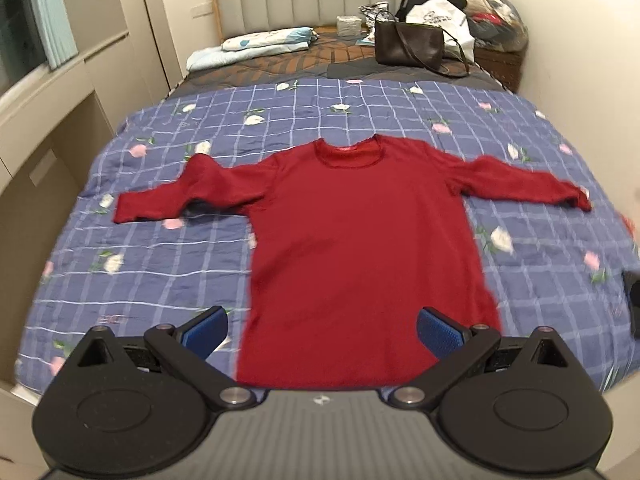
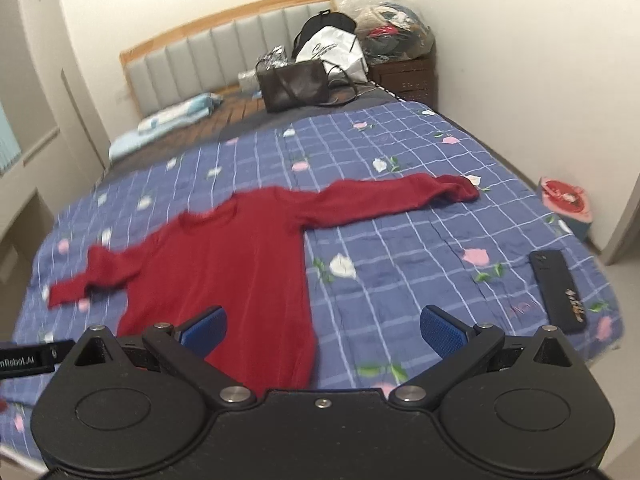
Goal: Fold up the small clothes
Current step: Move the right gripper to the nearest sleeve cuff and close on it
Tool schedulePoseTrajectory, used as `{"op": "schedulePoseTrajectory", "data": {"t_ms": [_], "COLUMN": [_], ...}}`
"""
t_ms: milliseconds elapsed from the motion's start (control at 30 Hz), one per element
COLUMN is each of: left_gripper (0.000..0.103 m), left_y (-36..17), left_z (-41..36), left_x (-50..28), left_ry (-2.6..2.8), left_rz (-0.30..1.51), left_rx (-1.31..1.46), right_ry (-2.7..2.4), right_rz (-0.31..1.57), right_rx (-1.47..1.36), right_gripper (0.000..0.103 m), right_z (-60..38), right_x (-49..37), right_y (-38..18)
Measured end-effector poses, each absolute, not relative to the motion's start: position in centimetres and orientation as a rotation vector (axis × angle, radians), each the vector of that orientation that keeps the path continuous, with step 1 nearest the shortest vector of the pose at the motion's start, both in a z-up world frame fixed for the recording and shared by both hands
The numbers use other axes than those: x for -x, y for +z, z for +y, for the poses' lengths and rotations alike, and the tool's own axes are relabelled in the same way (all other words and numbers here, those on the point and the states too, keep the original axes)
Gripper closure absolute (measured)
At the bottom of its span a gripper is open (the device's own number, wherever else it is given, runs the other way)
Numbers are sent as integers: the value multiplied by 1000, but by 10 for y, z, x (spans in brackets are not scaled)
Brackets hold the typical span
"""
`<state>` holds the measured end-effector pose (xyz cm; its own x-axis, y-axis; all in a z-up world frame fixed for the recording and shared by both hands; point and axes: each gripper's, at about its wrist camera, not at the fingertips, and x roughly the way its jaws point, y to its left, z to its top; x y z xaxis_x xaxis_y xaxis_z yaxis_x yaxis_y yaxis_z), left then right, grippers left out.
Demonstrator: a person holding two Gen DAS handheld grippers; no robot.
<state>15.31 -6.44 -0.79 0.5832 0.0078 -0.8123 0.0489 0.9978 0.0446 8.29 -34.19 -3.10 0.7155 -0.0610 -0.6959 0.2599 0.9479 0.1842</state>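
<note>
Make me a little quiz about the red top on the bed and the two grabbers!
1. True or false: the red top lies spread flat on the blue checked quilt, both sleeves out to the sides.
2. What is the left gripper holding? A) a sleeve B) the hem C) nothing
3. Fill in: the dark phone lies on the quilt to the ____ of the top, seen from the right gripper.

Key: 1 true. 2 C, its jaws are wide open, as are the right gripper's. 3 right.
</note>
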Motion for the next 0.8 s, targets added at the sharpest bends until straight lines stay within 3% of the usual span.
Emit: {"op": "schedulePoseTrajectory", "data": {"t_ms": [567, 800], "left_gripper": [0, 0], "left_y": [-85, -105], "left_z": [-220, -246], "left_x": [-305, -337], "left_ry": [43, 74], "left_rz": [1106, 1146], "left_rx": [1, -26], "right_ry": [-269, -362], "right_rz": [909, 908], "right_rx": [-596, -846], "right_gripper": [0, 1], "right_z": [-589, -664], "right_x": [-286, -354], "right_y": [-143, -204]}}
